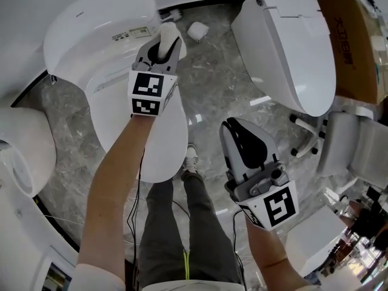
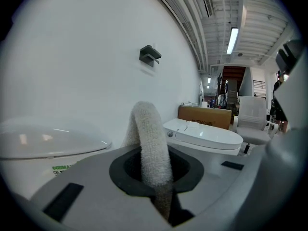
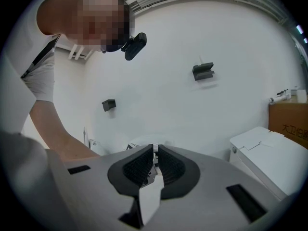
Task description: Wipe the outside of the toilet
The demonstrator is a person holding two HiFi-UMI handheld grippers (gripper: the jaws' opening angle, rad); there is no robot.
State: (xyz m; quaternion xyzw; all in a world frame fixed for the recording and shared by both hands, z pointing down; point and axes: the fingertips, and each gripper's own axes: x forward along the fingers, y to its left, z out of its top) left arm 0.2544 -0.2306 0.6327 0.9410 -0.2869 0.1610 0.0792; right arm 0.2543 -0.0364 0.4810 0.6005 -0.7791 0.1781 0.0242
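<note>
I hold a white terry cloth [image 2: 151,146] pinched between the fingers of my left gripper [image 2: 156,174]. It rises out of the dark pads as a thick strip, its long axis running on in line with the fingers, then curls over at the top and droops back toward the toilet [image 2: 43,141] beside it. From the head view the left gripper [image 1: 163,46] hangs over the rear of the toilet [image 1: 103,47], by the edge of the closed lid near the printed label. The cloth [image 1: 172,31] sticks out past the fingertips toward the wall behind the tank. Whether it touches the porcelain I cannot tell. The toilet itself lies lengthwise toward me, tank end at the wall and the rounded front of the lid pointing at my legs and shoe [image 1: 191,158]. My right gripper [image 1: 242,139] is off the toilet's front corner, over the grey stone floor [image 1: 212,83], between this toilet and a second toilet [image 1: 291,47] that stands well apart. The right gripper [image 3: 155,163] has its fingers drawn together with only a sliver between them and nothing held there. They aim the same way as the left, toward the wall behind the tank, where a small dark bracket [image 3: 202,71] is fixed. A cardboard box [image 1: 354,41] stands beyond the second toilet.
</note>
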